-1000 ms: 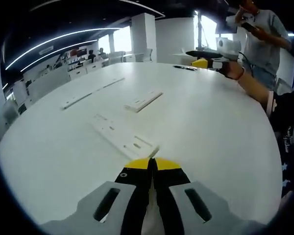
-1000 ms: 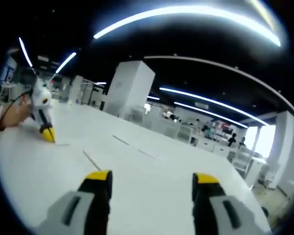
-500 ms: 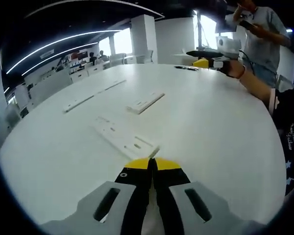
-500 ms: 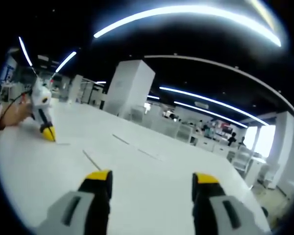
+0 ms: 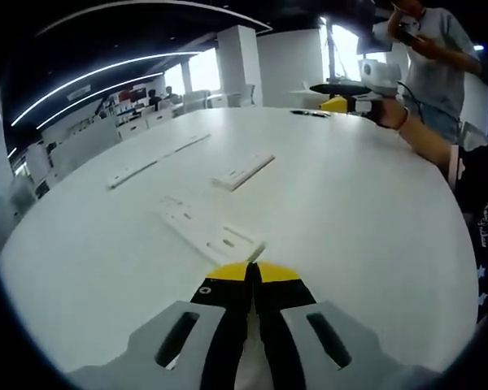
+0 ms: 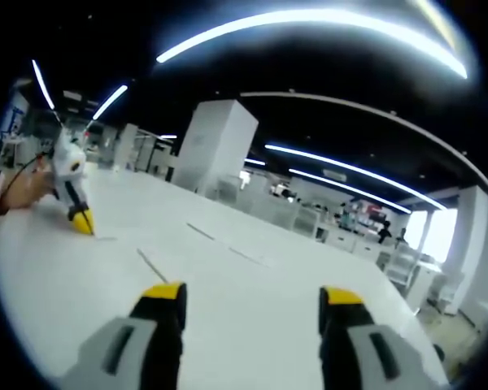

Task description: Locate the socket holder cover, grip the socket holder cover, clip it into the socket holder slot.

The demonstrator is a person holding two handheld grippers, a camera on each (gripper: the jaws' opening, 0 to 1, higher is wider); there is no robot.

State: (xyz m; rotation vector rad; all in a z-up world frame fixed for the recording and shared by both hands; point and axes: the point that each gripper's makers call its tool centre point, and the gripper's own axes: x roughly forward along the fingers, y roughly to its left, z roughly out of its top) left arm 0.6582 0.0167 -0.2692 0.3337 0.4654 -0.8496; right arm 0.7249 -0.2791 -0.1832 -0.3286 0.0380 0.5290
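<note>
Left gripper view: left tongs (image 5: 254, 272) pinched together at 6 o'clock, tips at near end of long white socket holder (image 5: 208, 230) flat on worktop (image 5: 358, 211); whether gripping it, cannot tell. Likely socket holder cover (image 5: 242, 170) at 12 o'clock, well apart; further strip (image 5: 131, 171) at 10 o'clock. Step: locating cover. Next: reach cover, grip. Right tongs (image 6: 250, 299) gaping wide, empty, level over worktop, pointing across room.
</note>
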